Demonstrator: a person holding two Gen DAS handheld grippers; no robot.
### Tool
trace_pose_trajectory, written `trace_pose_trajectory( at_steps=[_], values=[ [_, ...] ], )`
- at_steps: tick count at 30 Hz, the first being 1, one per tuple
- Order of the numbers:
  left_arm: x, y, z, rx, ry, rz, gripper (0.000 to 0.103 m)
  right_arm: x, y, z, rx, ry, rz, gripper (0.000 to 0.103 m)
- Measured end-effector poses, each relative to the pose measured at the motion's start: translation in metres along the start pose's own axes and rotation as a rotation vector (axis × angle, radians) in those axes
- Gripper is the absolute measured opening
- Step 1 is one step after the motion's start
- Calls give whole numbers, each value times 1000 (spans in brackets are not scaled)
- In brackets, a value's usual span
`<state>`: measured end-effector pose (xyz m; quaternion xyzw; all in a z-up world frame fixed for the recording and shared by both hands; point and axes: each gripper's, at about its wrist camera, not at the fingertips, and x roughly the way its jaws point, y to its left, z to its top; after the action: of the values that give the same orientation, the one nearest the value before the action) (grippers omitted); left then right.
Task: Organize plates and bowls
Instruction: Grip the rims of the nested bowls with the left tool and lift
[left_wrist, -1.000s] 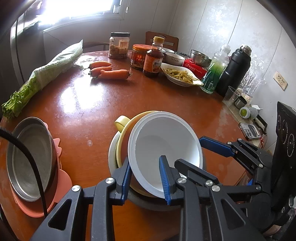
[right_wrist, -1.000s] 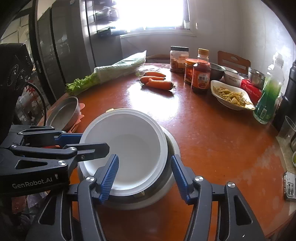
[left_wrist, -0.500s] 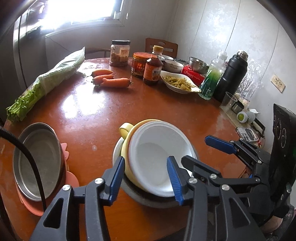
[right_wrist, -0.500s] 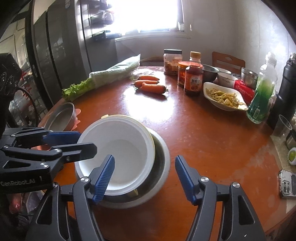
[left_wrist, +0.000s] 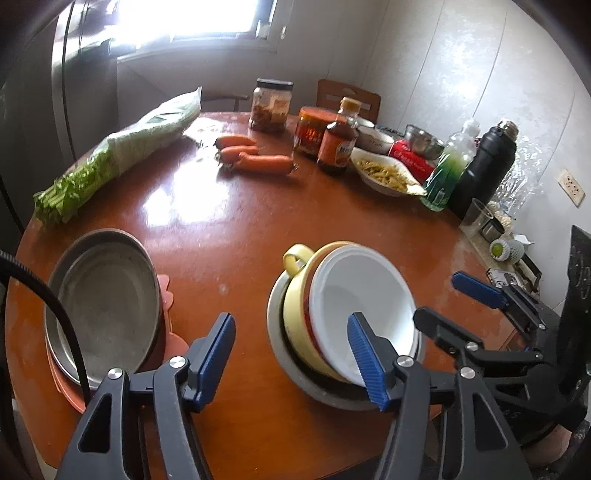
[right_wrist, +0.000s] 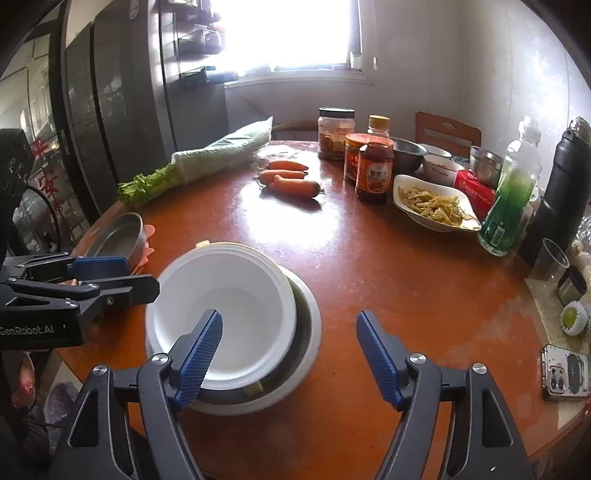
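Observation:
A white bowl (left_wrist: 365, 291) lies tilted inside a yellow handled bowl (left_wrist: 299, 258), both nested in a steel bowl (left_wrist: 280, 343) near the table's front. My left gripper (left_wrist: 291, 350) hovers just in front of the stack with its jaws opening. Its right finger overlaps the white rim without pressing. In the right wrist view the white bowl (right_wrist: 229, 306) sits in the steel bowl (right_wrist: 310, 332). My right gripper (right_wrist: 290, 325) hangs over the stack's near right side, jaws opening and gripping nothing. A steel pan (left_wrist: 103, 302) rests on a pink plate (left_wrist: 173, 343) at the left.
Celery in a bag (left_wrist: 122, 155), carrots (left_wrist: 255, 158), jars and a sauce bottle (left_wrist: 338, 144), a dish of food (left_wrist: 384, 173), a green bottle (left_wrist: 447, 173) and a black flask (left_wrist: 484, 170) line the far side. A phone (right_wrist: 565, 373) lies at the right edge.
The left gripper let go of the white bowl's rim, opened and drew back a little. The right gripper's jaws spread wider. The white bowl settled into the yellow bowl.

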<state>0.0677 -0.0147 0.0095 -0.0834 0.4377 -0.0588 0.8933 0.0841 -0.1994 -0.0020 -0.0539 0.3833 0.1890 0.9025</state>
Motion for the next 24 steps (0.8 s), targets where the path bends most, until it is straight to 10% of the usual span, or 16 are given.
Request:
trace_pose_trajectory(
  at_steps=[24],
  values=[
    [61, -6, -4, -35, 145, -46, 69, 43, -9, -17, 61, 114, 89, 77]
  ],
)
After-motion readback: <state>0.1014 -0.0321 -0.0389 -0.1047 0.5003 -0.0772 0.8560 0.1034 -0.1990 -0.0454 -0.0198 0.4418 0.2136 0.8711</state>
